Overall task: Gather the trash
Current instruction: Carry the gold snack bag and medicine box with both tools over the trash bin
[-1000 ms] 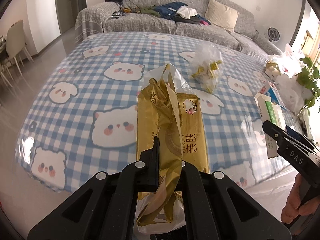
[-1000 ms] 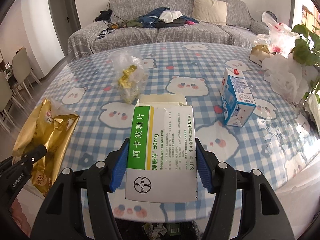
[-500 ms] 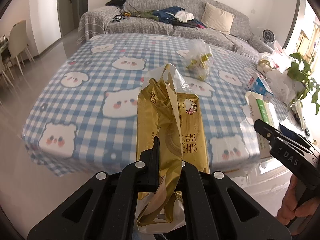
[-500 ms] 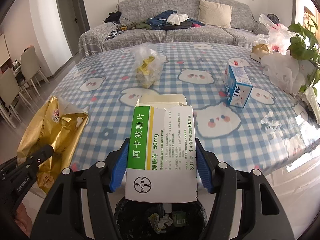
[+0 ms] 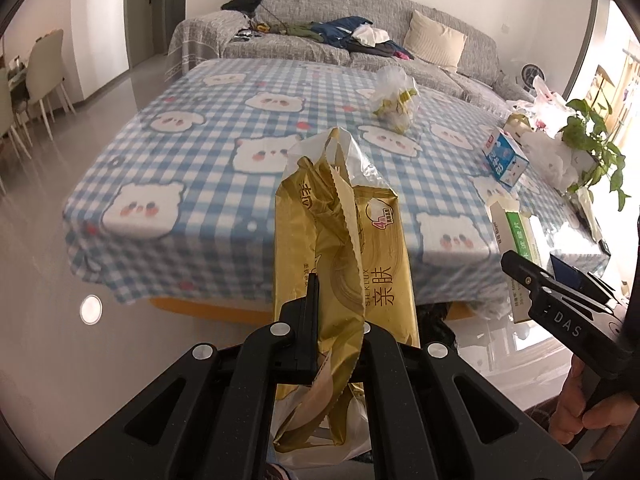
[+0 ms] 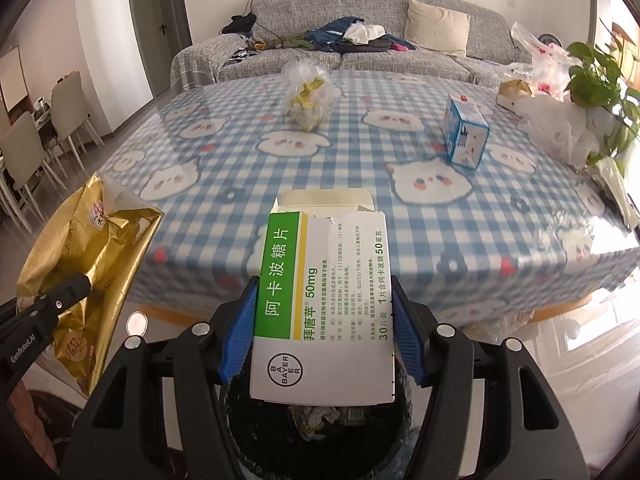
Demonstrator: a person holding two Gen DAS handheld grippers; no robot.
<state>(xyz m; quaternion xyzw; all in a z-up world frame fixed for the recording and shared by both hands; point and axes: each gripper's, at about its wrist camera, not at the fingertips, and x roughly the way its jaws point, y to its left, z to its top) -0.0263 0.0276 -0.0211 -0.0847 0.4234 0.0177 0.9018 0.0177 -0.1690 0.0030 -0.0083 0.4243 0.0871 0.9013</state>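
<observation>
Directly beneath our right tool (image 6: 322, 320) sits the dark round trash bin (image 6: 256, 432), crumpled scraps already inside, and between the tool's blue pads we hold a white and green medicine box (image 6: 320, 312), stiff cardboard with its top flap torn open. Our left tool (image 5: 336, 332) is clamped tight on a gold wrapper (image 5: 344, 248), a thin crinkly foil-like film with a serrated edge and a white lining, limp and folded on itself. Both pieces hang off the edge of the tabletop (image 6: 224, 152), so we judge them ready for the drop, the box nearer to it, since the bin lies right under it; whether the wrapper is over the bin we cannot tell. Beyond the tools, on the glossy blue checked cloth printed with bear faces, more appears to be left: a clear crumpled bag (image 6: 306, 96) with yellow bits ahead, and an upright blue and white carton (image 6: 464, 132) ahead and to the right. Farther right lie white plastic bags (image 6: 556, 128) by a leafy plant (image 6: 600, 68); whether those count as trash we cannot say.
</observation>
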